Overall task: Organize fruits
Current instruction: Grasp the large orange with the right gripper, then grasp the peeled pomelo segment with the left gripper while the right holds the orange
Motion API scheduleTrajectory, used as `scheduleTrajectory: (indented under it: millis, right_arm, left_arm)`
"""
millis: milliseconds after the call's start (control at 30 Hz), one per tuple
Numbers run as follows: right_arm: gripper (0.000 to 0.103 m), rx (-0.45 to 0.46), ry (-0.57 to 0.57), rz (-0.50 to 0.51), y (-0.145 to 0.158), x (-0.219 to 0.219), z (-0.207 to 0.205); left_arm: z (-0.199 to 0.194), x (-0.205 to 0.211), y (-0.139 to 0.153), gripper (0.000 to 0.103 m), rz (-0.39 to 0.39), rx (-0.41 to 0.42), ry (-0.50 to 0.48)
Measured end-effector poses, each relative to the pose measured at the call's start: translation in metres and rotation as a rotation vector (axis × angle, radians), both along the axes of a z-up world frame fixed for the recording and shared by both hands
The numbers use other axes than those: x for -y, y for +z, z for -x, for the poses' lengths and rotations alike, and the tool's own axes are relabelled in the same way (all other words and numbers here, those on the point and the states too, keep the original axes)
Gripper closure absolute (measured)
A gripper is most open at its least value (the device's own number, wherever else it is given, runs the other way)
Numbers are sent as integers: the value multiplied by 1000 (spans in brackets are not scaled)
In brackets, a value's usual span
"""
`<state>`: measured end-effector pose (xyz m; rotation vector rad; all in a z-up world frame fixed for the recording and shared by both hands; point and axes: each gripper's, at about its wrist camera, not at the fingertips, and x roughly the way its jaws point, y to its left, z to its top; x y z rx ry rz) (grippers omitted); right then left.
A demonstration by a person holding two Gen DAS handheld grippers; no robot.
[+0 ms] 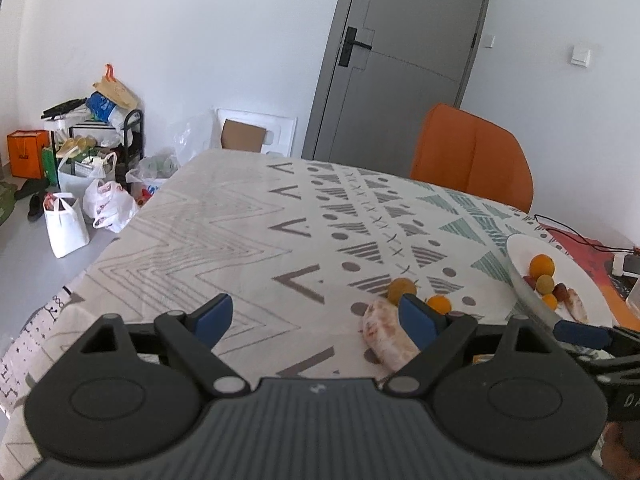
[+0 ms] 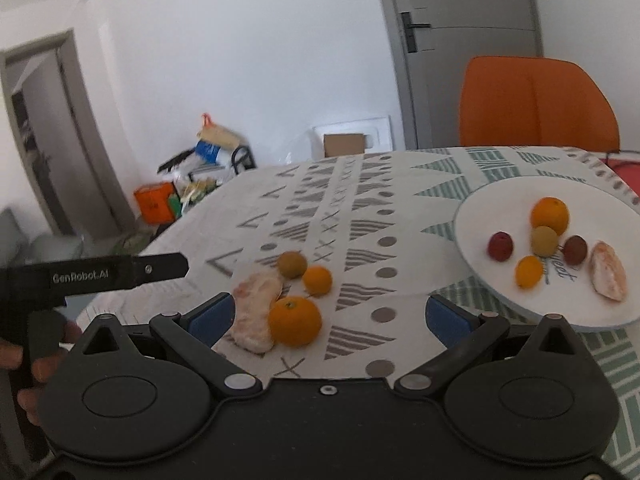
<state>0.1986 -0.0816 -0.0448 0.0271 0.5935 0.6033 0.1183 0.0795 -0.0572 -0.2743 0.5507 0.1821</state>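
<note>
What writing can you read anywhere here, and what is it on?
"GenRobot.AI": white letters on the left gripper, seen in the right wrist view.
Blue script on the white plate: partly hidden by fruit, unreadable.
"DA...": cut-off letters on the right gripper, in the left wrist view.

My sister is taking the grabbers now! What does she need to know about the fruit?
Left hand-held gripper: open, holding nothing, above the tablecloth.
Right hand-held gripper: open, holding nothing, just in front of the loose fruit.
Done: six pieces already lie on the white plate, including a big orange.
Left: four pieces on the tablecloth: a peeled pale segment, a large orange, a small orange and a brownish-green fruit. They probably go on the plate too.
</note>
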Motion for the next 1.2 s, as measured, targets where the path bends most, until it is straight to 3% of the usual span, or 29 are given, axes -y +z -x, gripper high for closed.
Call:
scheduleTrajectory:
  millis: [300, 367, 400, 433, 500, 1200]
  right_arm:
    - [1, -49, 46, 33, -11, -22, -10]
    - [8, -62, 47, 38, -15, -27, -14]
    - [19, -69, 52, 41, -17, -30, -15]
    - [39, -78, 57, 47, -20, -33, -16]
    - [67, -95, 60, 54, -25, -35, -18]
    - [67, -72, -28, -35, -17, 12, -16]
  left_arm:
    - [1, -13, -14, 14, 30, -28, 11]
    - [2, -16, -16, 14, 32, -31, 6]
    - [2, -16, -16, 14, 32, -32, 3]
    - [2, -17, -17, 14, 33, -34, 2]
    - [1, -19, -18, 14, 39, -38, -2]
    - [-41, 36, -27, 14, -34, -105, -110]
